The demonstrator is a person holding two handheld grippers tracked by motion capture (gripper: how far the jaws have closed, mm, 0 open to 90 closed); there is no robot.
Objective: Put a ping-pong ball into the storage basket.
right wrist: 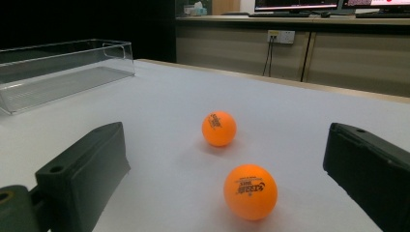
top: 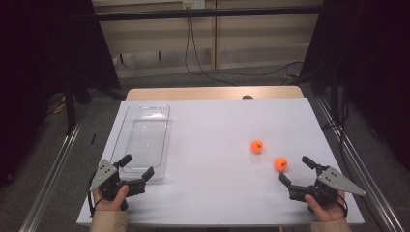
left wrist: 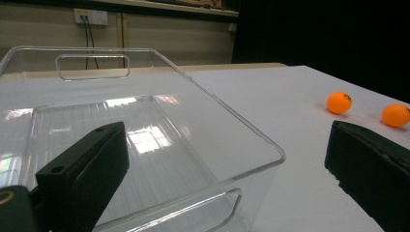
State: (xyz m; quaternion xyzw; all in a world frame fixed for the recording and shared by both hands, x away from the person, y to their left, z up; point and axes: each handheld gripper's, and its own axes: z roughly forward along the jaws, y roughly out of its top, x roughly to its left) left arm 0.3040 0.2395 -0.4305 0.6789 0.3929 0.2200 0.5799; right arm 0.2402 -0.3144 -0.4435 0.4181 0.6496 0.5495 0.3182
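While both tools gape empty, right tool (top: 296, 170) faces two orange balls (top: 280, 164).

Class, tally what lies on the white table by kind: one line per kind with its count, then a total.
Orange balls: 2, one farther out, one nearer the right gripper.
Clear tray: 1
Total: 3
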